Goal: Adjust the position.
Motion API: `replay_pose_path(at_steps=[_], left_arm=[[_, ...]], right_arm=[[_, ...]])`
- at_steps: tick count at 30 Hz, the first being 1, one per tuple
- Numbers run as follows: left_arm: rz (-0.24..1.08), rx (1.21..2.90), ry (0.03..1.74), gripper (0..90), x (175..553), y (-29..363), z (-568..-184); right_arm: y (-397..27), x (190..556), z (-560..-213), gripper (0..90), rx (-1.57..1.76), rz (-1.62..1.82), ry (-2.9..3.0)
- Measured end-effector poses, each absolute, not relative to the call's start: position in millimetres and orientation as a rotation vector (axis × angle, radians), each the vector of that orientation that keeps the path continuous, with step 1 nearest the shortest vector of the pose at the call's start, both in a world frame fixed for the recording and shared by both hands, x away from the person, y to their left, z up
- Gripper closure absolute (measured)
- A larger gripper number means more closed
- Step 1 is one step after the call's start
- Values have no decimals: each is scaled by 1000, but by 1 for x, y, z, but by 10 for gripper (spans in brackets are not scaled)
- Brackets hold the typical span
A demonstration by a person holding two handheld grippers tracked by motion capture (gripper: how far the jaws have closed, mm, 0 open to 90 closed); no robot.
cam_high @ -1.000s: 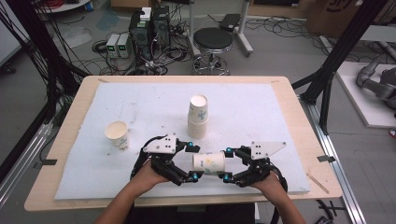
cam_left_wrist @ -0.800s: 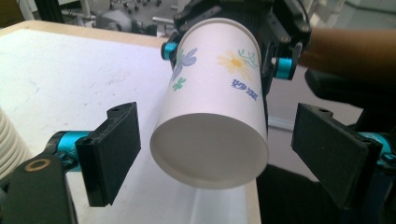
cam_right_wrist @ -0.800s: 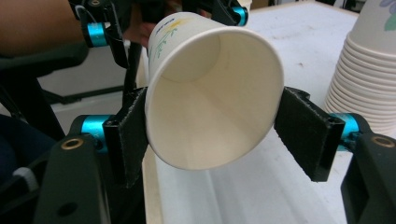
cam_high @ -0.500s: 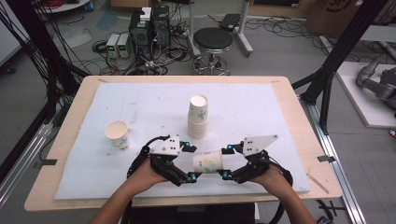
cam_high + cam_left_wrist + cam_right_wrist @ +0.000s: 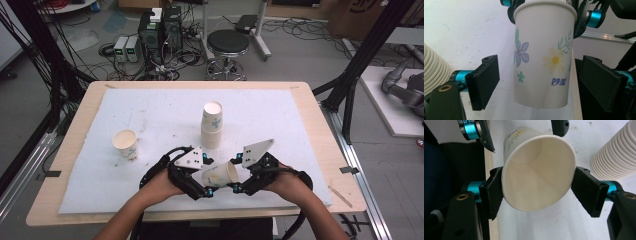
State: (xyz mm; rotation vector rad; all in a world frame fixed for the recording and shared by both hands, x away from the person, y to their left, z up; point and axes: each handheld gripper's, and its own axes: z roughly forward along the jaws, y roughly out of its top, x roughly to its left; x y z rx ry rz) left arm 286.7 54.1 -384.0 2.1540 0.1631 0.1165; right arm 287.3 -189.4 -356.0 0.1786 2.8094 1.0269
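High view
- Left gripper (image 5: 206, 176): at the near table edge, jaws either side of the cup's base end.
- Right gripper (image 5: 235, 172): just right of the left one, jaws at the cup's rim end.
- Flowered paper cup (image 5: 219, 174): lying sideways between the two grippers, above the white mat (image 5: 150, 110).
- Stack of cups (image 5: 212, 125): upright, just beyond both grippers.
- Single cup (image 5: 125, 144): upright, well left of the left gripper.

Left gripper view
- Left gripper (image 5: 541, 86): jaws wide, a clear gap between each pad and the cup wall; nothing gripped.
- Flowered paper cup (image 5: 542, 55): between the jaws, touching neither, base toward the camera.
- Right gripper (image 5: 544, 10): beyond, at the cup's far rim.
- Stack of cups (image 5: 434, 75): at the left edge, beside the left jaw.

Right gripper view
- Right gripper (image 5: 537, 191): pads against both sides of the rim, holding the cup; jaws just easing apart.
- Flowered paper cup (image 5: 536, 175): mouth toward the camera, between the pads.
- Stack of cups (image 5: 616, 152): upper right, beyond the right jaw.
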Motion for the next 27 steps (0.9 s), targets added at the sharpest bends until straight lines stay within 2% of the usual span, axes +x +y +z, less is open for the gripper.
replay_pose_path(at_steps=[27], left_arm=[[120, 2314, 144, 204, 294, 34, -390]], right_arm=[[-166, 288, -350, 292, 49, 777, 2841]])
